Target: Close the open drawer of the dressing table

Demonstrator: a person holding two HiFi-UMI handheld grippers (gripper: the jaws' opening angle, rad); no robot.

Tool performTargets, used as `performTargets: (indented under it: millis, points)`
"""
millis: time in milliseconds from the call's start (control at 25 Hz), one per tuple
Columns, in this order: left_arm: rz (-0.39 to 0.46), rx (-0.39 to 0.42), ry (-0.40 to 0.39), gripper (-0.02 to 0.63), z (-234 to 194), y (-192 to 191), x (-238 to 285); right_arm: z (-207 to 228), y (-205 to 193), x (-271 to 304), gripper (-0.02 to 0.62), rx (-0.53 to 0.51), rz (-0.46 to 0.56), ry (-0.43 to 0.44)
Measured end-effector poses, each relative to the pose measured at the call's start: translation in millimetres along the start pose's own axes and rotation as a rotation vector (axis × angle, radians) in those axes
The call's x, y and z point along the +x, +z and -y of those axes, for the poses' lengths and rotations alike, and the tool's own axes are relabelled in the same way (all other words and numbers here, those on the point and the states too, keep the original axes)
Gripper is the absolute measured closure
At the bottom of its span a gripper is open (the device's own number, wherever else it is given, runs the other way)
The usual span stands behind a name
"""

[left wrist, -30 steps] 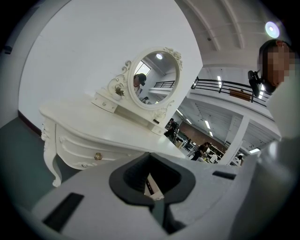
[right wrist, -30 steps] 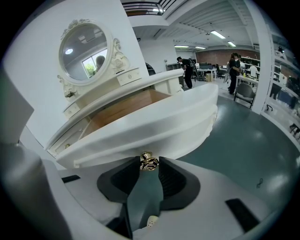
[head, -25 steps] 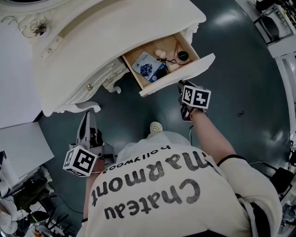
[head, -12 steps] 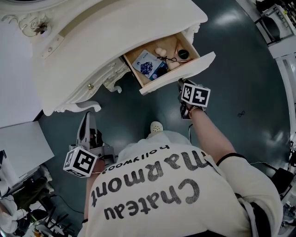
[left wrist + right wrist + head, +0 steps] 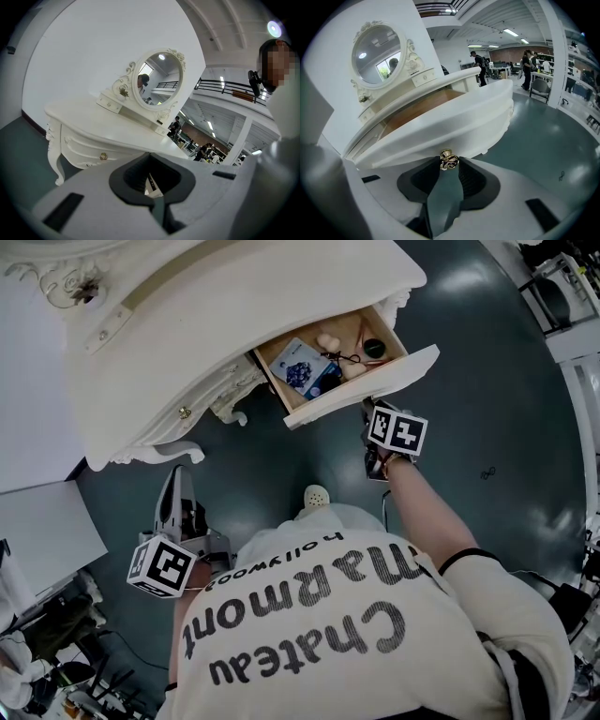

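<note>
The white dressing table (image 5: 216,324) has one drawer (image 5: 375,385) pulled out, its wooden inside holding a blue packet (image 5: 302,374) and small items. My right gripper (image 5: 367,409) is at the middle of the drawer front. In the right gripper view the curved drawer front (image 5: 454,122) fills the middle, and the jaws of the right gripper (image 5: 450,161) are shut on its gold knob (image 5: 449,160). My left gripper (image 5: 176,474) hangs shut and empty low at the left, apart from the table. Its view looks past the left gripper (image 5: 150,154) at the table's front (image 5: 93,126) and the oval mirror (image 5: 157,79).
A second, closed drawer with a gold knob (image 5: 184,412) sits left of the open one. White panels (image 5: 37,427) stand at the far left. The person's shoe (image 5: 316,496) is on the dark floor below the drawer. Racks and gear (image 5: 572,287) line the right edge.
</note>
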State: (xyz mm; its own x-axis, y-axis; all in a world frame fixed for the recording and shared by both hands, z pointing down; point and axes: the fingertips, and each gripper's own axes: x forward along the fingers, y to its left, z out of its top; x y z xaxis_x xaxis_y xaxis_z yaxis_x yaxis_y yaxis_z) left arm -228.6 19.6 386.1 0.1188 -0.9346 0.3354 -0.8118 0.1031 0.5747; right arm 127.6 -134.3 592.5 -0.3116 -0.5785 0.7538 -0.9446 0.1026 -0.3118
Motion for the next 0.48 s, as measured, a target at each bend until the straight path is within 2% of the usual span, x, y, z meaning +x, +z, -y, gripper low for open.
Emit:
performTargets:
  millis: [480]
  points:
    - [0.018, 0.008, 0.021, 0.598, -2.2, 6.6, -3.4, -2.6, 2.6, 6.4, 0.454, 0.01, 0.004, -0.006]
